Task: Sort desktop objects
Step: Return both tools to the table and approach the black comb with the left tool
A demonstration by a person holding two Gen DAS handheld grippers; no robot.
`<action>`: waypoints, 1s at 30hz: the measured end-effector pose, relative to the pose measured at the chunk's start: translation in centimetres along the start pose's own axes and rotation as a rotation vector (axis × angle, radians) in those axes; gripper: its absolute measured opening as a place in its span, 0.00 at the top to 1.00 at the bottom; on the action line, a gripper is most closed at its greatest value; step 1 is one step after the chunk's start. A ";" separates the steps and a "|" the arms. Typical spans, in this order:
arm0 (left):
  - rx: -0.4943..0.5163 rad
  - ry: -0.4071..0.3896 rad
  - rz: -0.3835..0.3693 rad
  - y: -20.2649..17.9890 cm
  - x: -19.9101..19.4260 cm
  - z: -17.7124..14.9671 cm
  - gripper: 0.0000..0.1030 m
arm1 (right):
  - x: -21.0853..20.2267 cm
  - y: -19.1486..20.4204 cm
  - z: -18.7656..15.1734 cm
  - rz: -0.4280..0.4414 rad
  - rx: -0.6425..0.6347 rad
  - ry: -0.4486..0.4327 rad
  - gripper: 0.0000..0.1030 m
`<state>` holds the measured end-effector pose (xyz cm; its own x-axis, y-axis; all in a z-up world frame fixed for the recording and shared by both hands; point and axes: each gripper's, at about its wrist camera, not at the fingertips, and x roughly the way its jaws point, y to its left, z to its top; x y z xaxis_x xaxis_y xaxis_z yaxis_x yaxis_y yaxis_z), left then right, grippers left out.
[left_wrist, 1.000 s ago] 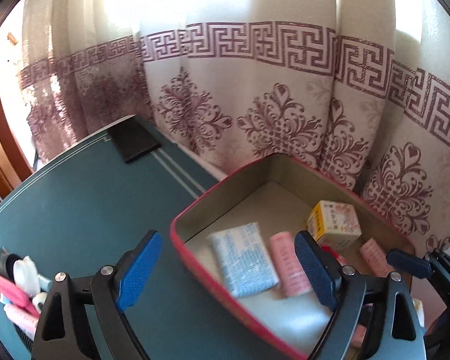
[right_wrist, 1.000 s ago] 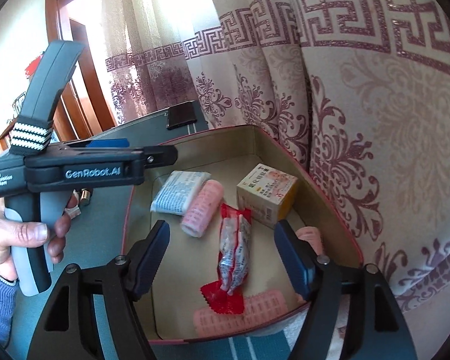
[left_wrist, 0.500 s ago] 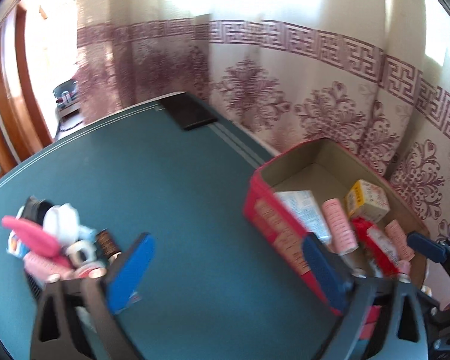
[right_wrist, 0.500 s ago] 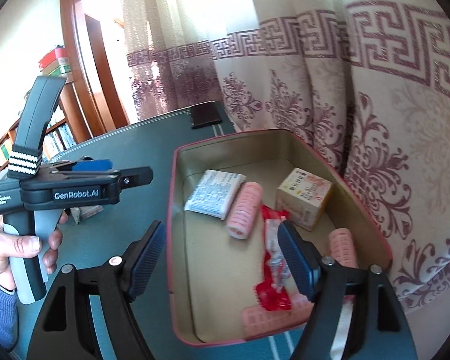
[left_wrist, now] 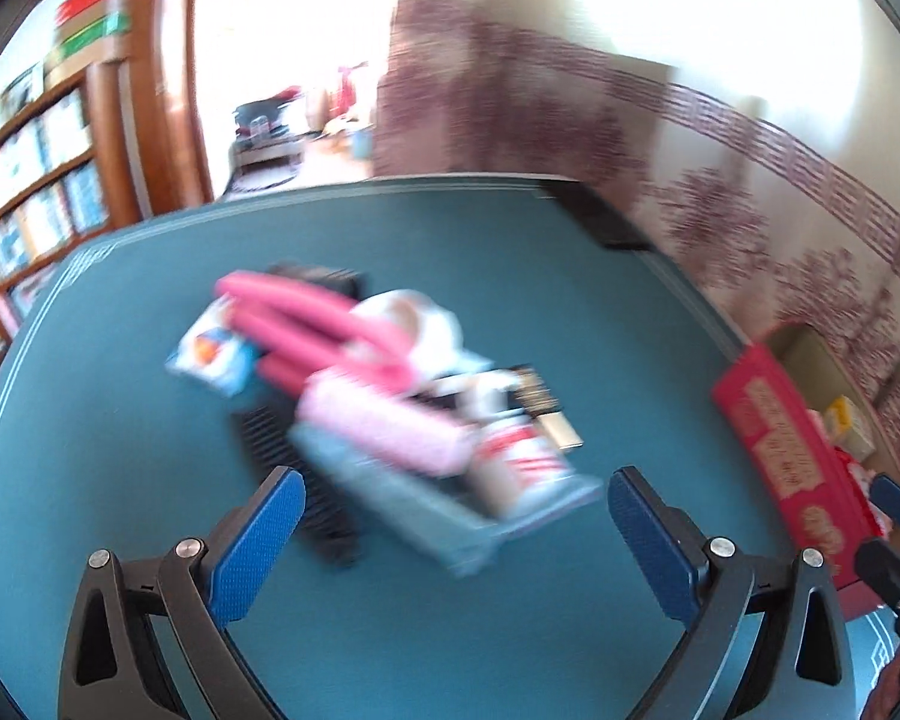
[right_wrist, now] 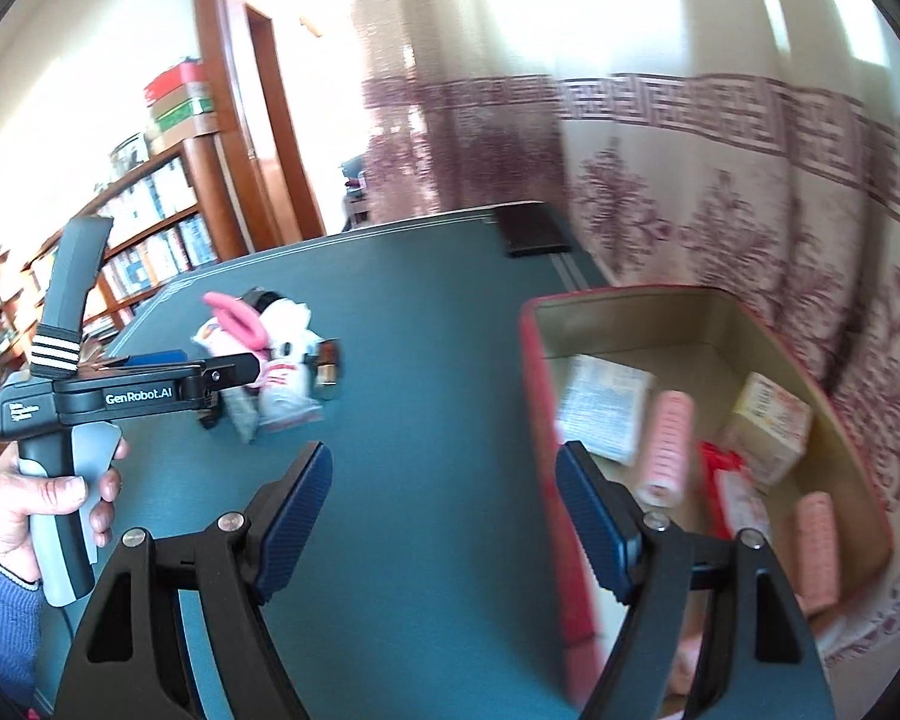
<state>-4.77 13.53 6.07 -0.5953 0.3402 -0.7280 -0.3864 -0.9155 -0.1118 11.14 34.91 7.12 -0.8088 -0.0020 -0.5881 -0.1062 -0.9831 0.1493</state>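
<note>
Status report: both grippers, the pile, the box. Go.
Left gripper open, empty, facing the pile. Right gripper open, empty, beside the red box. Box holds sorted items; pile unsorted on the table. Nothing in the way.

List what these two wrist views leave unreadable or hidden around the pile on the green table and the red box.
- Pile of objects: left wrist view, motion blur; single items and labels unreadable.
- Same pile, right wrist view: partly behind the left gripper.
- Red box: left wrist view, contents cut off at the right edge.
- Print on the yellow carton: right wrist view, blurred, too small.
- Box's near corner: right wrist view, behind the right gripper.
</note>
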 end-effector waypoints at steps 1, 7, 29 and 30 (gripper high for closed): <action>-0.021 0.004 0.010 1.0 0.1 -0.1 0.01 | 0.3 0.7 0.1 0.010 -0.009 0.005 0.22; -0.113 0.029 0.054 5.6 1.2 -0.8 0.01 | 1.9 3.4 -0.1 0.040 -0.042 0.038 0.22; -0.135 0.107 0.211 10.8 3.6 -2.0 0.01 | 4.0 5.9 -1.2 0.082 -0.072 0.112 0.22; -0.143 0.107 0.220 11.3 3.4 -2.1 0.01 | 4.0 6.0 -1.3 0.085 -0.073 0.114 0.22</action>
<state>-9.68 3.89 0.86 -0.5733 0.1125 -0.8116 -0.1485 -0.9884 -0.0321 7.97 28.82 4.62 -0.7419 -0.1023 -0.6627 0.0053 -0.9892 0.1467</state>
